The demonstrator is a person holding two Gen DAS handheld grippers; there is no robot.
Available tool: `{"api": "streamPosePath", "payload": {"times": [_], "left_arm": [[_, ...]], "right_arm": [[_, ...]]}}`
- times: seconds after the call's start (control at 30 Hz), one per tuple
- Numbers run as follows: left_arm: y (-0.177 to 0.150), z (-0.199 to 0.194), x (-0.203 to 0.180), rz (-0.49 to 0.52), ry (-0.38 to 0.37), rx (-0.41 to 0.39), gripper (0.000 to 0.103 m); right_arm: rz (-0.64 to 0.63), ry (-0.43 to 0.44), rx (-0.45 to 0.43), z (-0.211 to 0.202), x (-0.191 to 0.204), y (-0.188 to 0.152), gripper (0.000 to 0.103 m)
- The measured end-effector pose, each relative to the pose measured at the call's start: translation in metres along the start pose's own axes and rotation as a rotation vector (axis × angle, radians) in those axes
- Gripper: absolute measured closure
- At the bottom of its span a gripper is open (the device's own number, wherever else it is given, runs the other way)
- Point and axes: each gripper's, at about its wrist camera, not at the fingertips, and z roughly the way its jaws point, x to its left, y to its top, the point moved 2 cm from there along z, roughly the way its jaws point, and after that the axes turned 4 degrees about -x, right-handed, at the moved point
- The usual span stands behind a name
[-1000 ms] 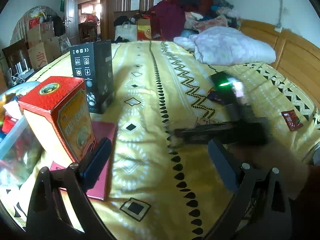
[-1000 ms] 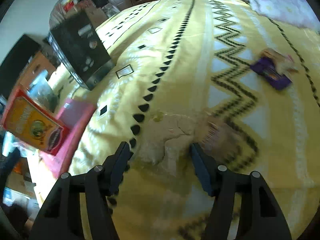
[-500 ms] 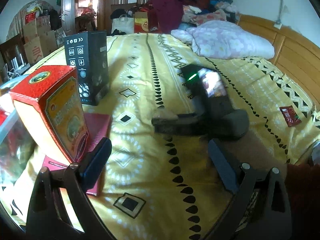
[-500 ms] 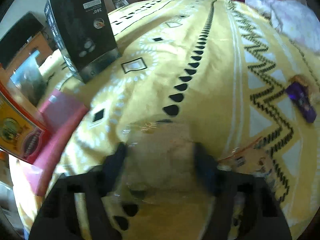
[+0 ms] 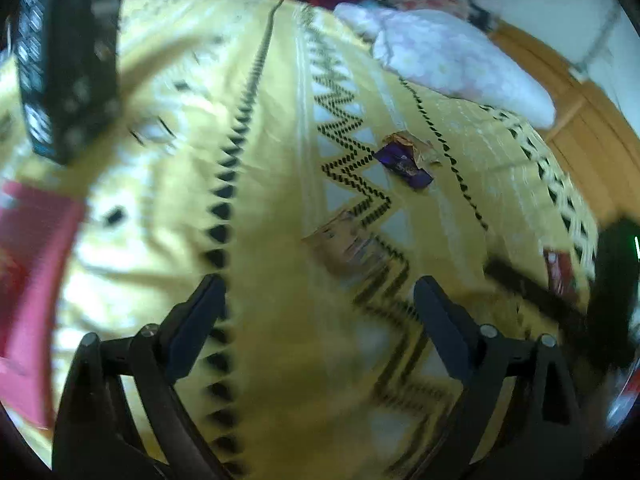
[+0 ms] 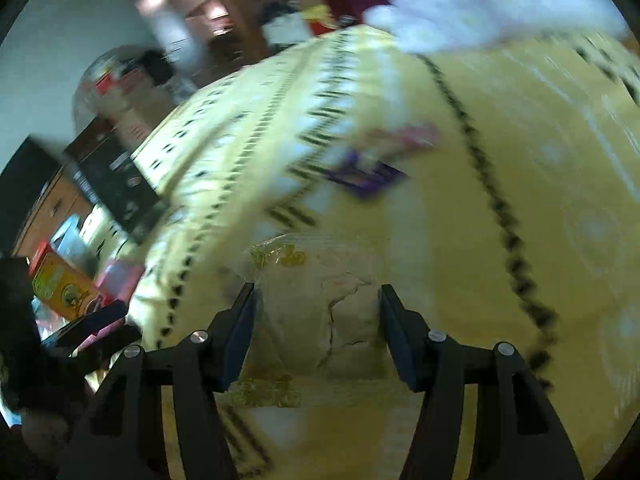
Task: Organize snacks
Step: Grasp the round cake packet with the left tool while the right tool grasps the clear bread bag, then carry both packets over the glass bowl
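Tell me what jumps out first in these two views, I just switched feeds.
The right hand-held gripper stands out, its jaws clamped on a clear plastic bag of pale cracked pastry above the yellow patterned bedspread. In the left wrist view, the left hand-held gripper is open and empty over a tan snack packet, with a purple foil wrapper lying farther up the bed.
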Motion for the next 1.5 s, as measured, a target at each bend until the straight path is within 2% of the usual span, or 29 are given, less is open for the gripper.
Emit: {"api": "streamPosePath", "payload": {"times": [0.07, 0.3, 0.4, 0.47, 0.53, 0.7, 0.97, 1.17, 1.3, 1.5], "left_arm": [[0.005, 0.023, -0.012, -0.025, -0.011, 0.032, 0.014], [0.008, 0.065, -0.022, -0.063, 0.107, 0.091, 0.019], [0.005, 0.071, -0.025, -0.028, 0.185, 0.085, 0.032], [0.006, 0.071, -0.026, -0.006, 0.204, 0.071, 0.051], [0.005, 0.066, -0.025, 0.011, 0.199, 0.067, 0.059], [0.011, 0.049, -0.032, 0.076, 0.181, 0.046, 0.061], [0.025, -0.016, -0.042, 0.178, 0.174, -0.075, 0.061], [0.047, -0.088, -0.038, 0.211, 0.165, -0.216, 0.061], [0.060, -0.127, -0.020, 0.182, 0.170, -0.289, 0.061], [0.075, -0.188, 0.028, 0.123, 0.227, -0.397, 0.061]], "right_arm": [[0.027, 0.009, -0.007, -0.004, -0.009, -0.004, 0.040], [0.042, 0.085, -0.028, -0.005, -0.015, -0.006, 0.040], [0.035, 0.102, -0.025, -0.004, -0.014, -0.006, 0.040], [0.044, 0.114, -0.021, -0.002, -0.016, -0.007, 0.040], [0.052, 0.120, -0.016, 0.000, -0.017, -0.009, 0.040], [0.047, 0.123, -0.021, -0.002, -0.014, -0.010, 0.040], [-0.004, 0.115, -0.067, -0.030, 0.009, -0.001, 0.040], [-0.045, 0.123, -0.112, -0.056, 0.042, 0.008, 0.040], [-0.082, 0.147, -0.132, -0.069, 0.072, 0.015, 0.040], [-0.155, 0.199, -0.140, -0.076, 0.134, 0.027, 0.040]]}}
